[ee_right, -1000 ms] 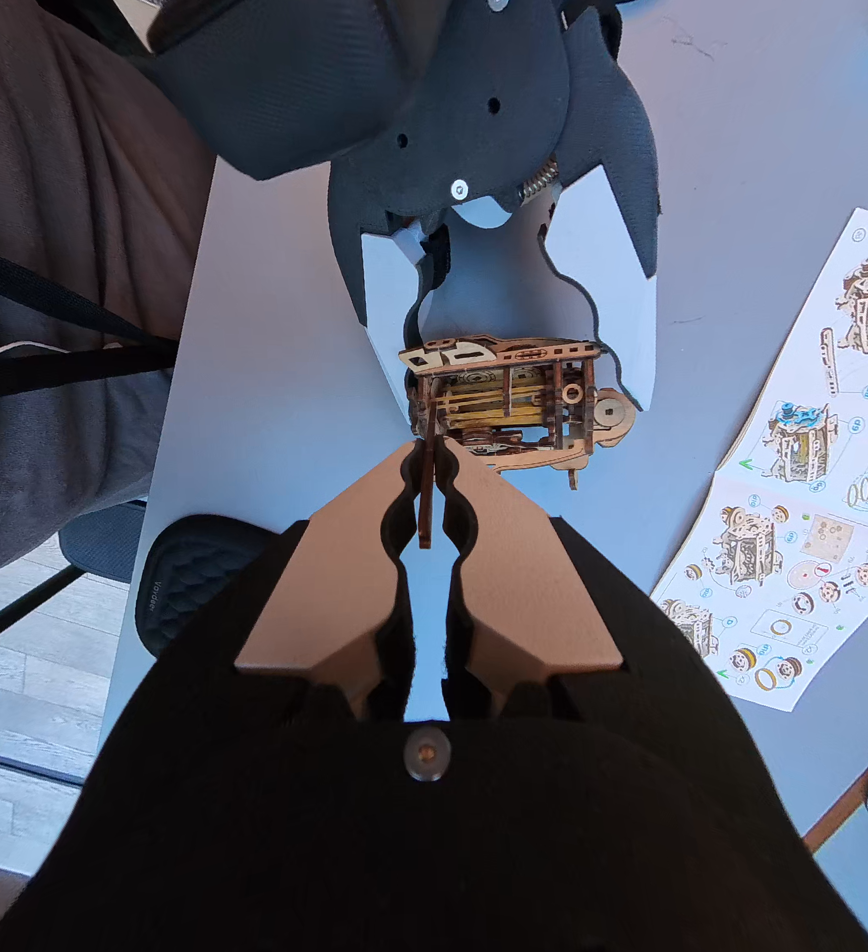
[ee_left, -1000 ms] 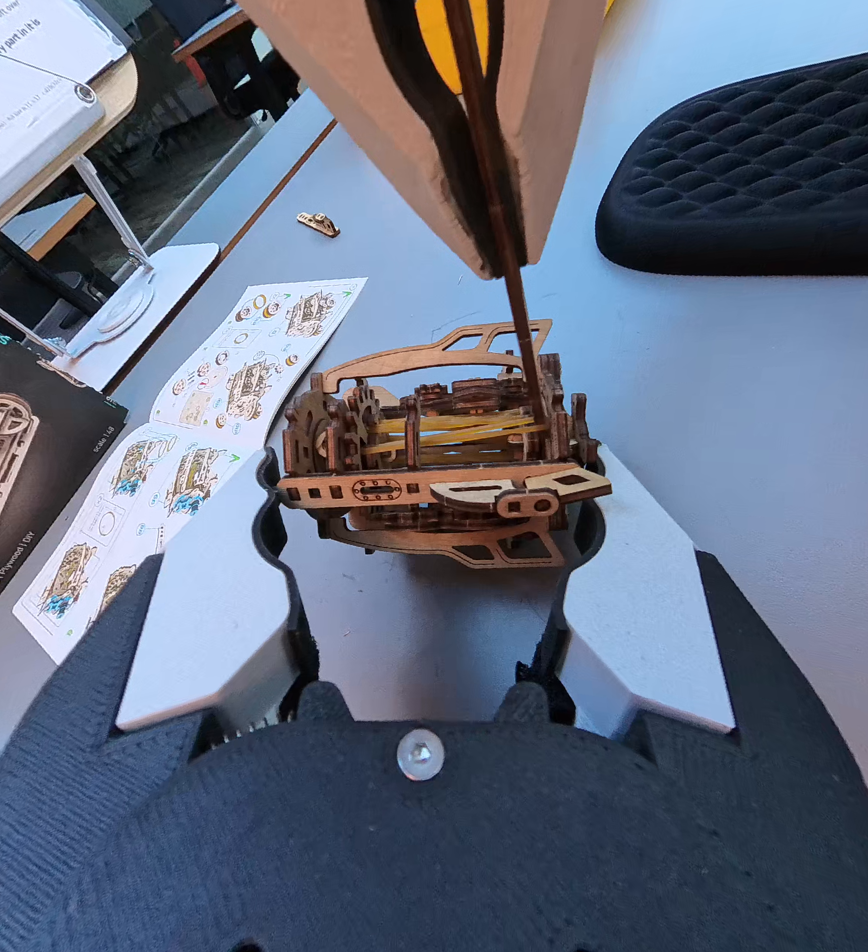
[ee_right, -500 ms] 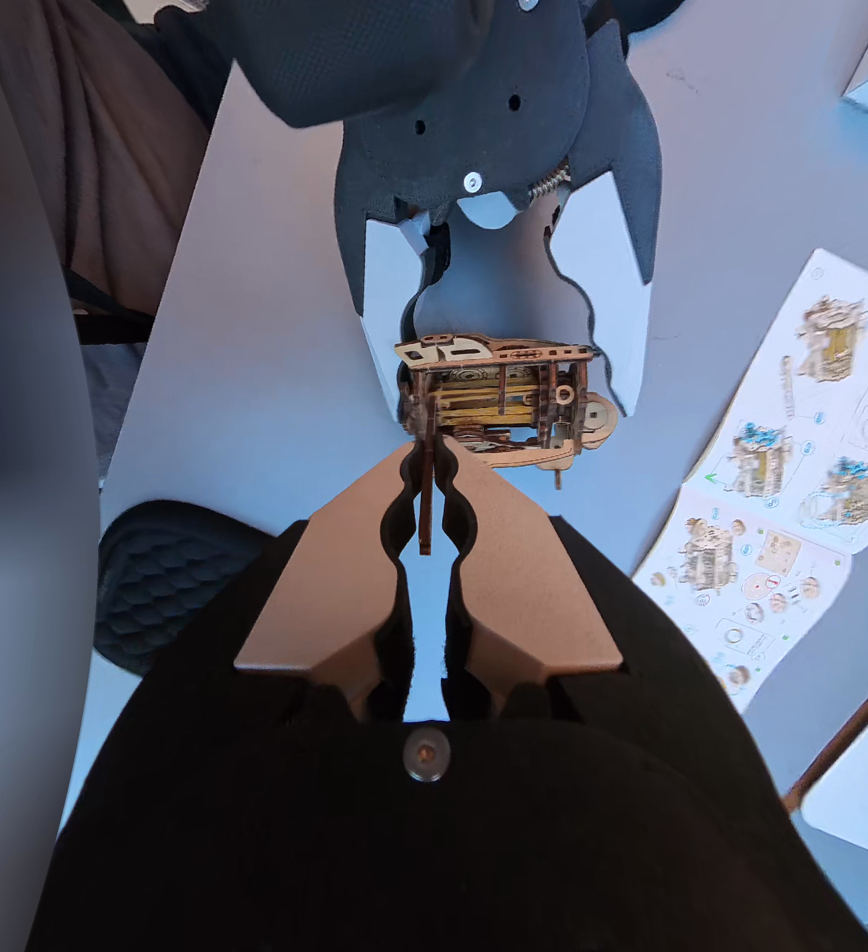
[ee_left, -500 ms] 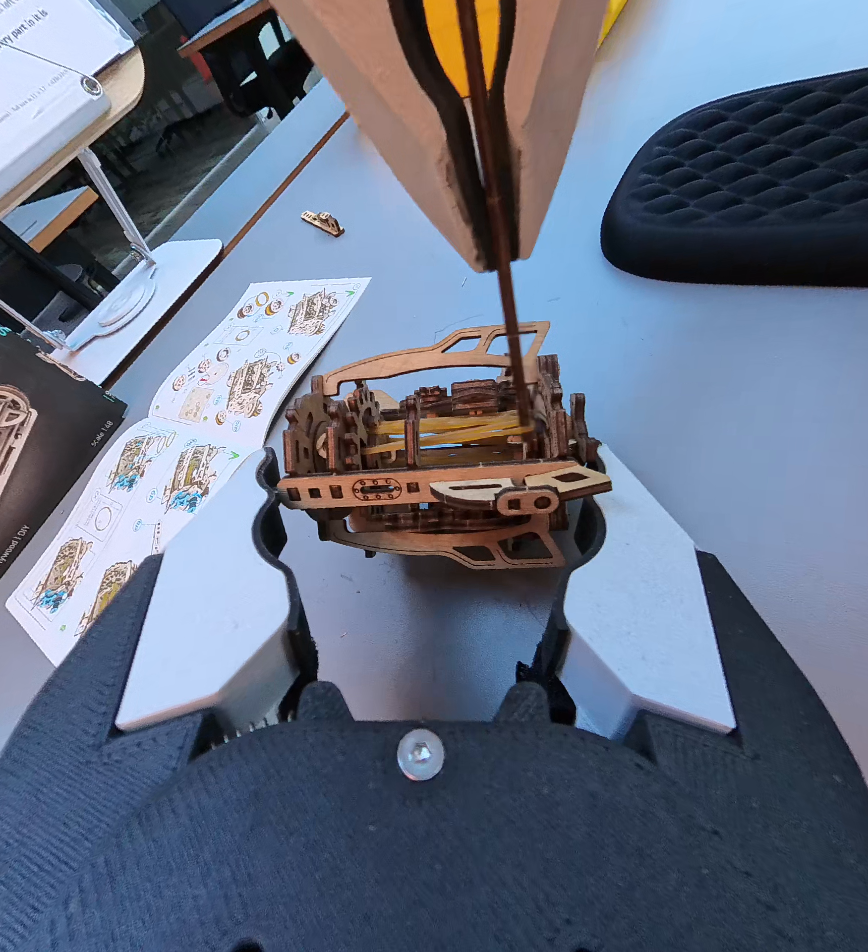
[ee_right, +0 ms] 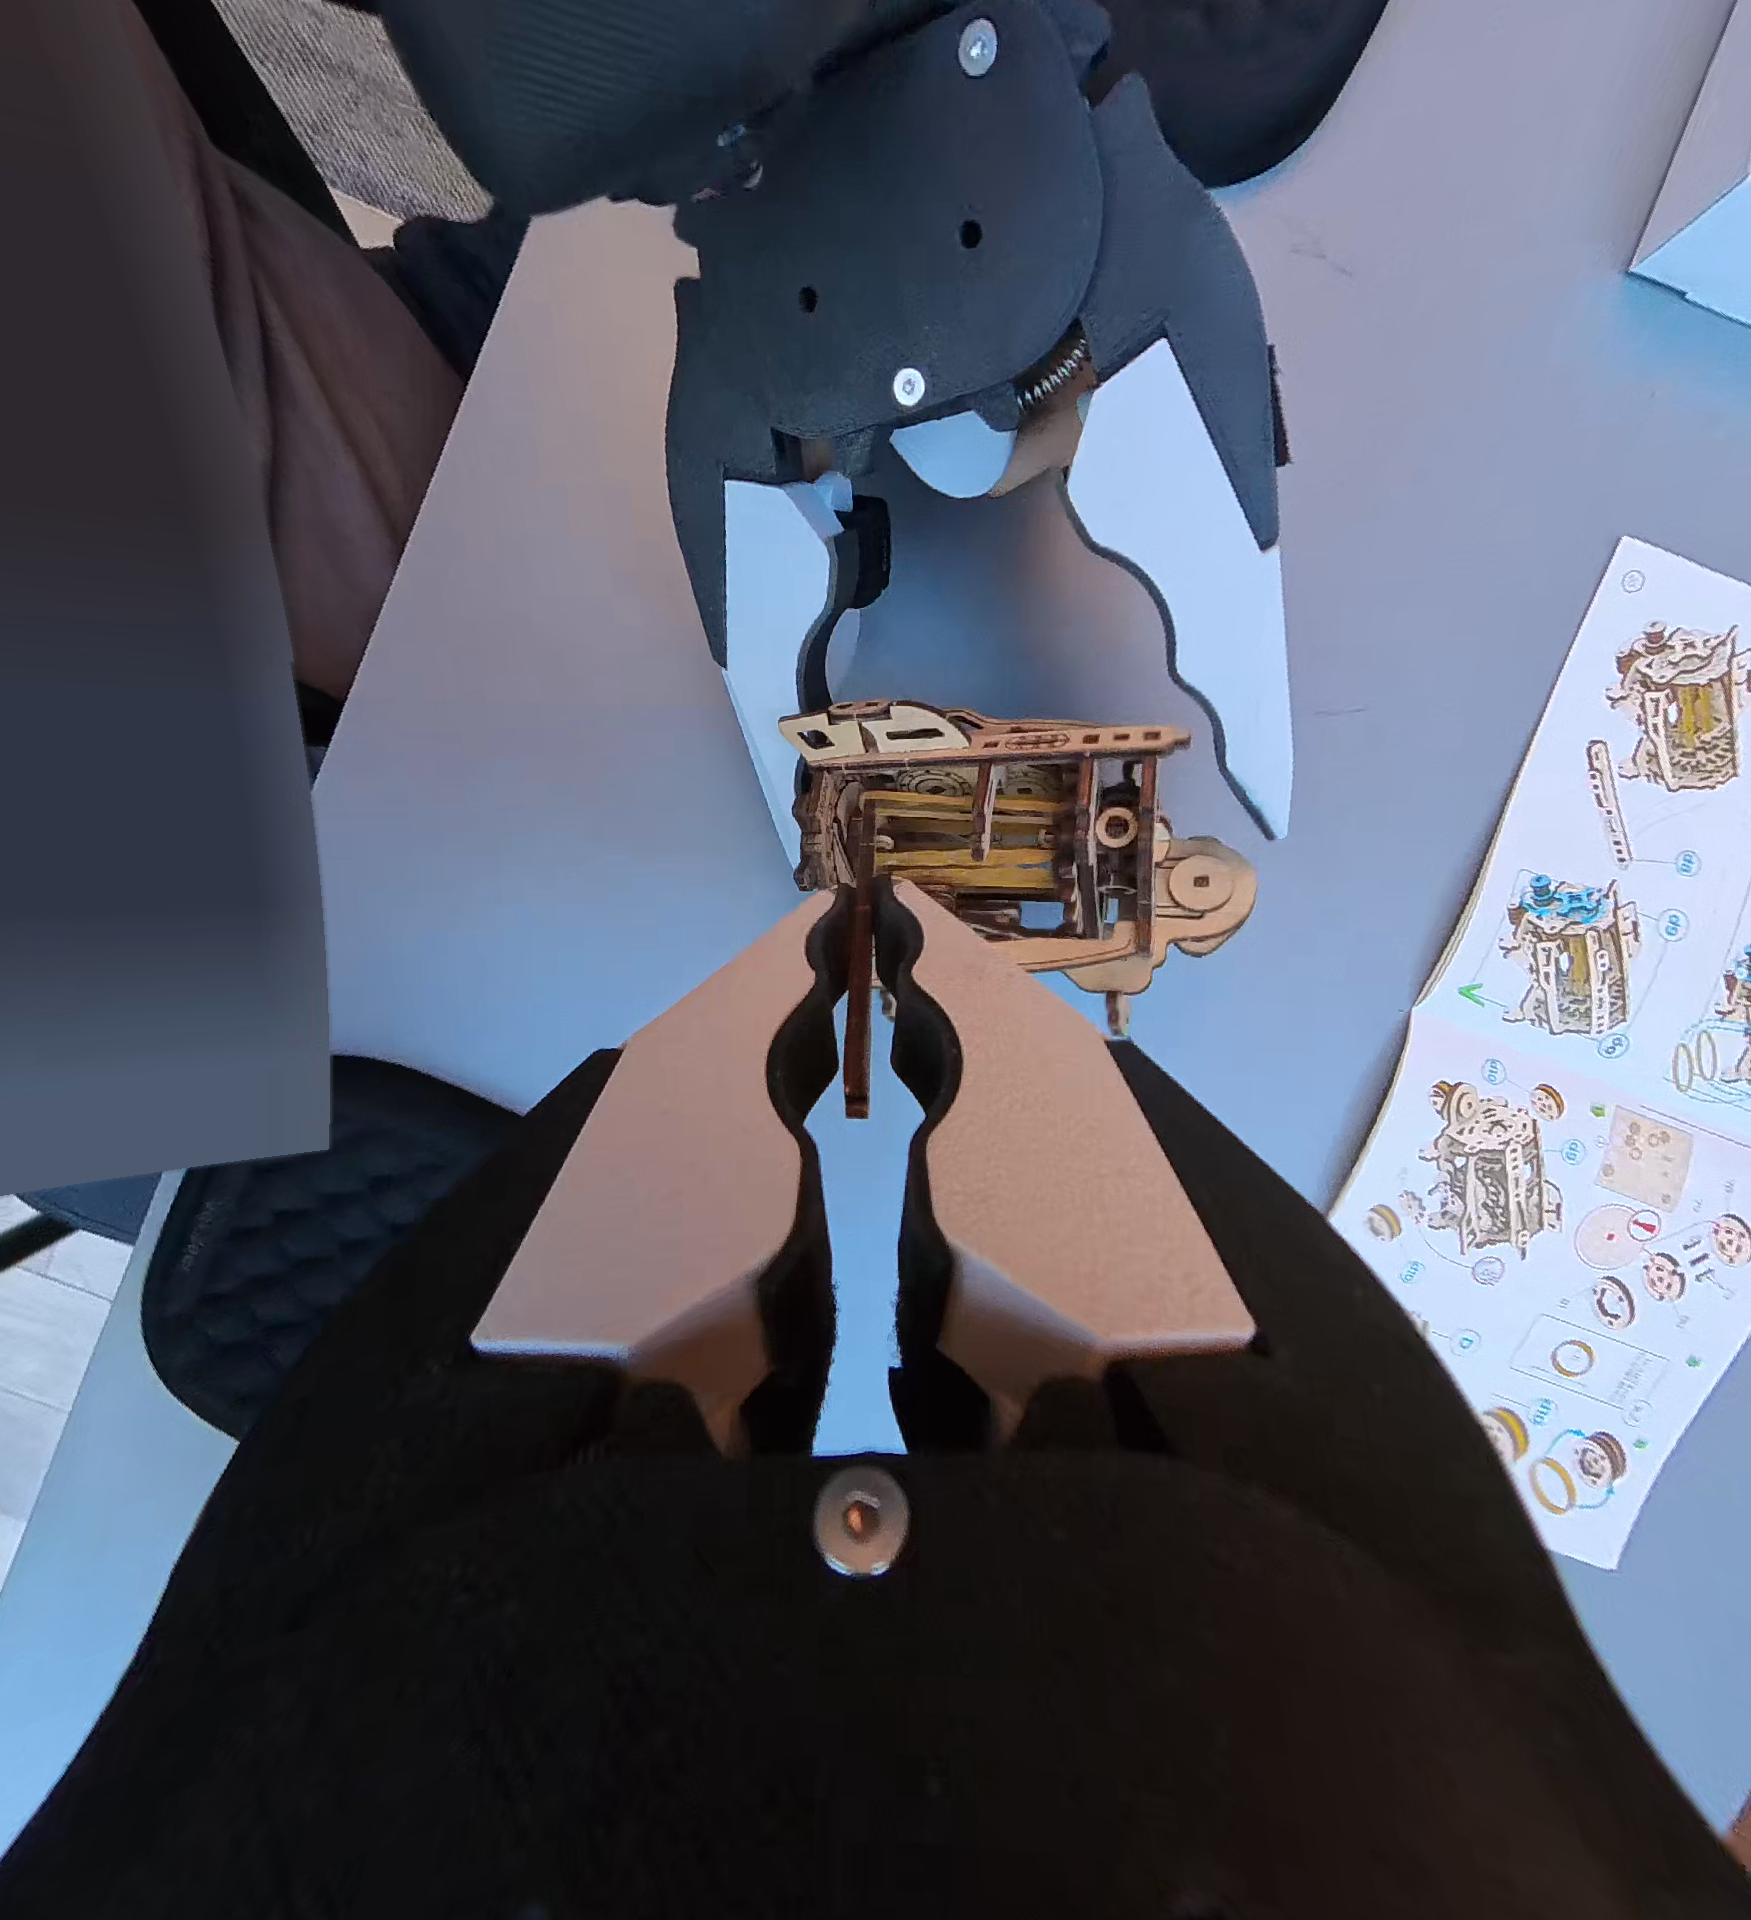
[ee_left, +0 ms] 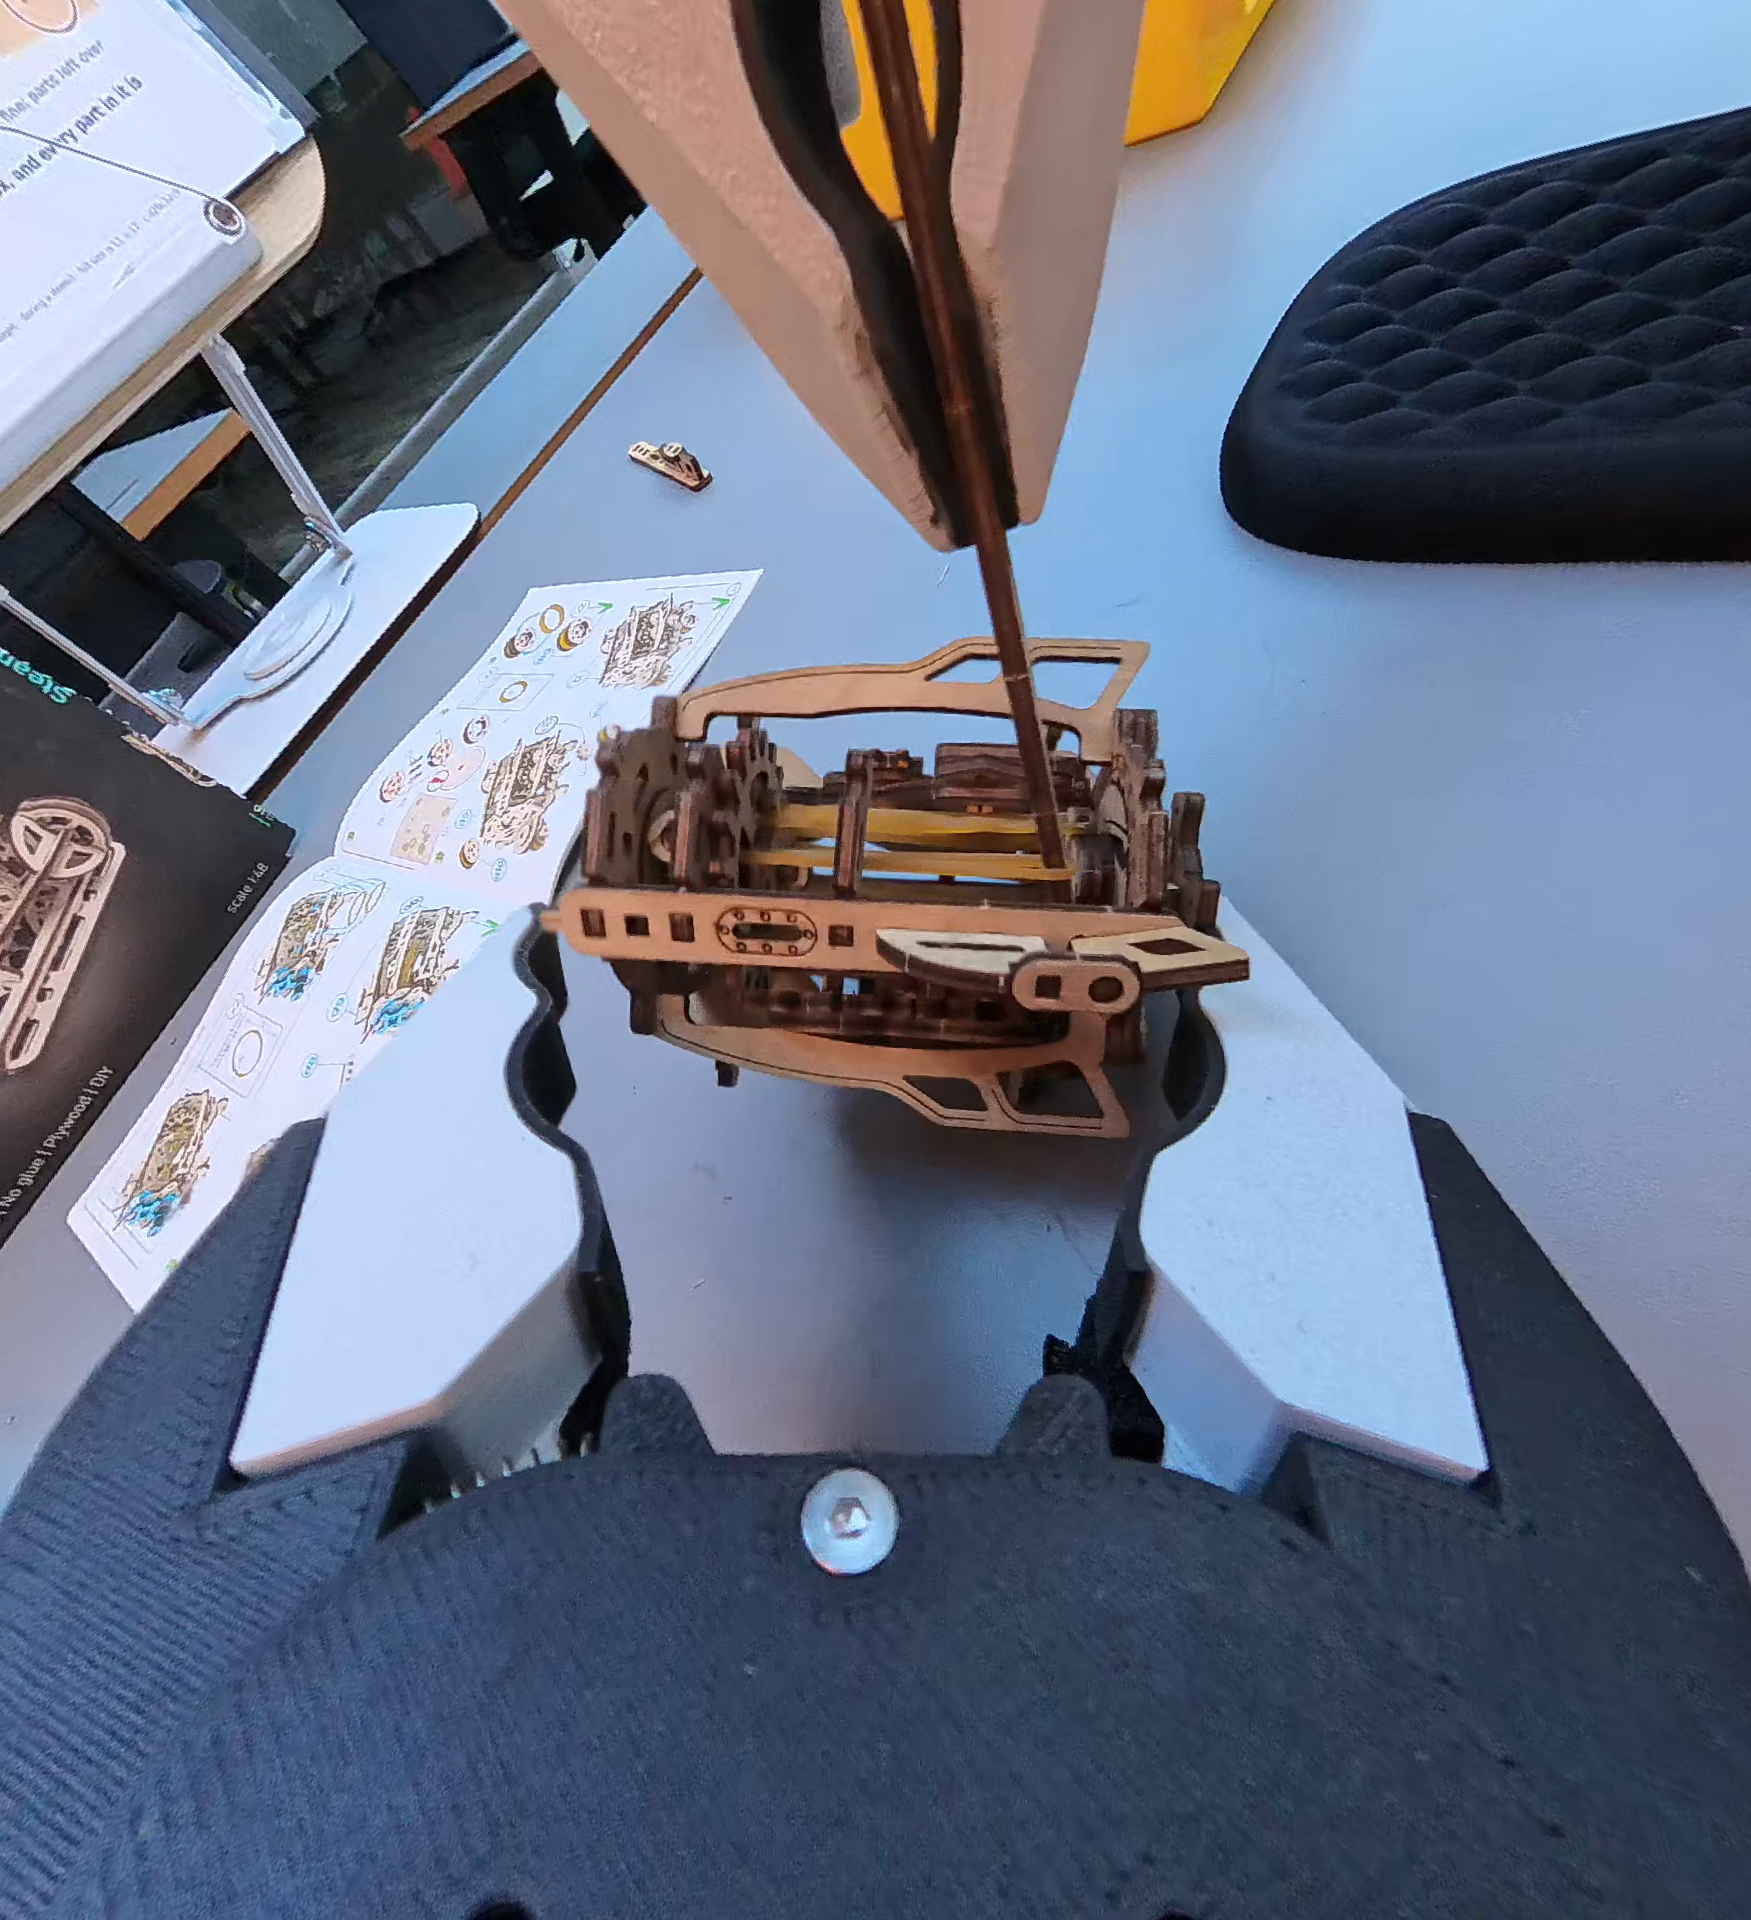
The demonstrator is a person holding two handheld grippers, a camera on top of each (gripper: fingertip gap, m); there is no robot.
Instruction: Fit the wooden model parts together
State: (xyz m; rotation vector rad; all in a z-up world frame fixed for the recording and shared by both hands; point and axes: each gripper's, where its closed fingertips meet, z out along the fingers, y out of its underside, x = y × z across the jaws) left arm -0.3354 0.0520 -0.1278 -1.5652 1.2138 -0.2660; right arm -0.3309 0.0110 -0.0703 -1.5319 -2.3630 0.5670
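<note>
Wooden model (ee_left: pixel 881 914): a part-built plywood frame with gears and yellow rubber bands strung lengthwise, standing on the grey table (ee_left: pixel 1473 831) between the 2 white fingers of the left gripper.
Left gripper (ee_left: pixel 871 997): jaws spread wide; each white fingertip sits against one end of the model, bracing it from both sides on the table.
Right gripper (ee_right: pixel 858 904): tan fingers with black pads, jaws closed almost fully on a thin dark wooden strip (ee_right: pixel 858 1018), coming in above the model from the far side.
Wooden strip: held edge-on; in the left wrist view it slants down out of the tan fingertips and its lower end reaches into the model's right-hand end, beside the rubber bands. Whether it is seated in a slot cannot be told.
Instruction sheet (ee_left: pixel 414 914): an unfolded page of drawings, flat on the table just left of the model.
Black box (ee_left: pixel 29 956): lies left of the sheet.
Small loose wooden piece (ee_left: pixel 670 463): on the table, well beyond the model.
Black quilted pad (ee_left: pixel 1557 343): far right on the table.
</note>
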